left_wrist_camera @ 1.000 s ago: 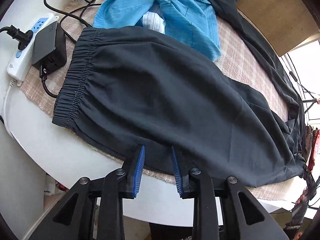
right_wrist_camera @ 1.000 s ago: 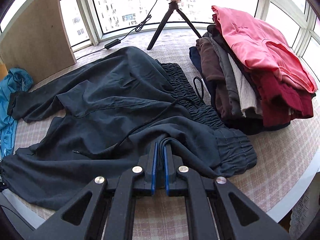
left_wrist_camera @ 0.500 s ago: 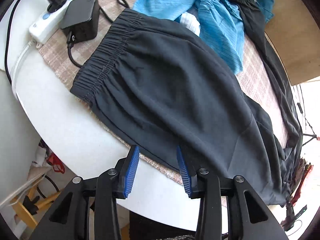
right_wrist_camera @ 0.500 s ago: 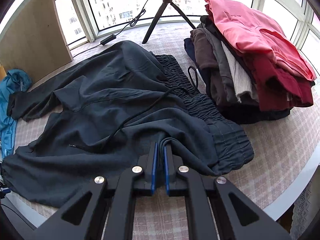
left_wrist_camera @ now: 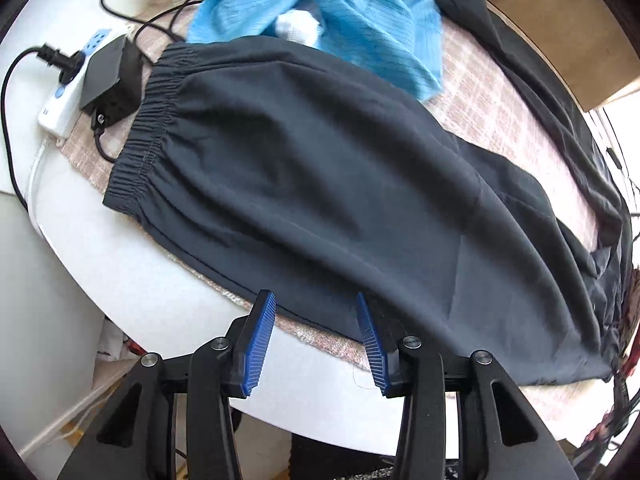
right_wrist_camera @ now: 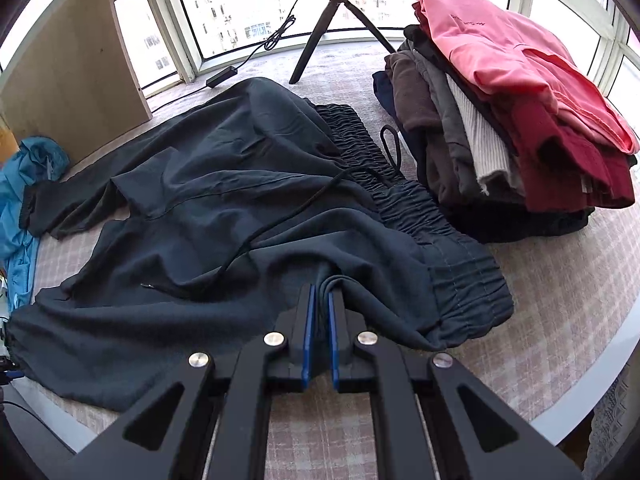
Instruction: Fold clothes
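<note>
Dark trousers [left_wrist_camera: 328, 184] spread flat over a checked cloth [left_wrist_camera: 496, 112] on the round white table [left_wrist_camera: 132, 280], one elastic cuff [left_wrist_camera: 144, 136] at the table's left edge, just beside a black adapter [left_wrist_camera: 110, 80] and a white power strip [left_wrist_camera: 68, 92]. Blue garment [left_wrist_camera: 360, 12] bunched beyond the trousers, its edge overlapping the dark fabric. Left gripper [left_wrist_camera: 316, 336] spread wide, blue pads clear of any cloth, poised at the near hem of the trousers over the table rim.

From the right wrist view: same trousers [right_wrist_camera: 224, 216] lying rumpled, gathered waistband [right_wrist_camera: 404, 200] running along the side nearest a stack of folded clothes [right_wrist_camera: 504, 128], drawstring [right_wrist_camera: 288, 216] trailing across the fabric. Right gripper [right_wrist_camera: 320, 312] clamped tight on a pinched fold of the trousers close to the waistband. Pink top [right_wrist_camera: 508, 52] crowning the stack. Tripod [right_wrist_camera: 336, 20] standing beyond the trousers, toward the windows. Wooden board [right_wrist_camera: 72, 72] upright past the far trouser leg.
</note>
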{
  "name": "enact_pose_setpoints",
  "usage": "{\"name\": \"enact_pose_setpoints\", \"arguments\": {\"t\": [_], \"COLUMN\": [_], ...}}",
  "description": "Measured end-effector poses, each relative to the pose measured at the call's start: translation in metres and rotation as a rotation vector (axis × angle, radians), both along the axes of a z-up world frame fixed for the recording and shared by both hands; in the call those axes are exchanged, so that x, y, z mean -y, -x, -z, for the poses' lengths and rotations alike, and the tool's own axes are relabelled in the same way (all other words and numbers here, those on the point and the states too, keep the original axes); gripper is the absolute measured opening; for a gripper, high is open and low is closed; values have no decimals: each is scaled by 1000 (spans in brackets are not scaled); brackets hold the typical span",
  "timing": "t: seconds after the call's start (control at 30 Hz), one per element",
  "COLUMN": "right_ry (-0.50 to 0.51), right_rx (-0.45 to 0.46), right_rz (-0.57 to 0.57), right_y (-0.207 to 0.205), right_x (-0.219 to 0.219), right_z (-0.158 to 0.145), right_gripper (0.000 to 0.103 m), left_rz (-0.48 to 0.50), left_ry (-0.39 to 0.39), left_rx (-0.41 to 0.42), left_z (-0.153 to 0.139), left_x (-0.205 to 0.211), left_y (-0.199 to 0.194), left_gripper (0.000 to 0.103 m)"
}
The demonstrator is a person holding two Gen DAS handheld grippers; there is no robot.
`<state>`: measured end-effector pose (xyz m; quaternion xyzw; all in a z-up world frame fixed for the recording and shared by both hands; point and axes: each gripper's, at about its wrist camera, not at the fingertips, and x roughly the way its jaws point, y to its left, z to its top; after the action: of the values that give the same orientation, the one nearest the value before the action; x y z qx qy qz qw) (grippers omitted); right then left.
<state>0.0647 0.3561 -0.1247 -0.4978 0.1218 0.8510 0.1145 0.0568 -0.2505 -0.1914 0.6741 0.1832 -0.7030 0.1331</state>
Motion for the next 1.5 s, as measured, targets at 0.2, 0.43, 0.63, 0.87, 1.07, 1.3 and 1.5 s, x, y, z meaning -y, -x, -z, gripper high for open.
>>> {"name": "enact_pose_setpoints", "arguments": {"t": [0.2, 0.43, 0.63, 0.87, 1.07, 1.3, 1.5], "right_ry": [6, -3, -12, -11, -10, -5, -15], "right_rx": [8, 13, 31, 45, 52, 45, 18], "right_rz": [-10, -39, -48, -32, -18, -7, -8], "right_y": [-1, 4, 4, 1, 0, 2, 8], "right_x": [-2, 2, 6, 4, 2, 2, 2], "right_z": [1, 0, 2, 4, 6, 3, -13], "right_gripper": [7, 7, 7, 7, 7, 7, 7], "left_rz": [391, 1012, 1174, 1264, 1216, 1189, 1102], "left_ry": [55, 200, 156, 146, 138, 142, 185], "left_rx": [-77, 16, 43, 95, 78, 27, -44], "left_z": [-23, -6, 5, 21, 24, 16, -16], "left_x": [-66, -124, -151, -172, -181, -195, -197], "left_y": [11, -4, -16, -31, -32, -40, -2], "left_gripper": [41, 42, 44, 50, 48, 3, 3]}}
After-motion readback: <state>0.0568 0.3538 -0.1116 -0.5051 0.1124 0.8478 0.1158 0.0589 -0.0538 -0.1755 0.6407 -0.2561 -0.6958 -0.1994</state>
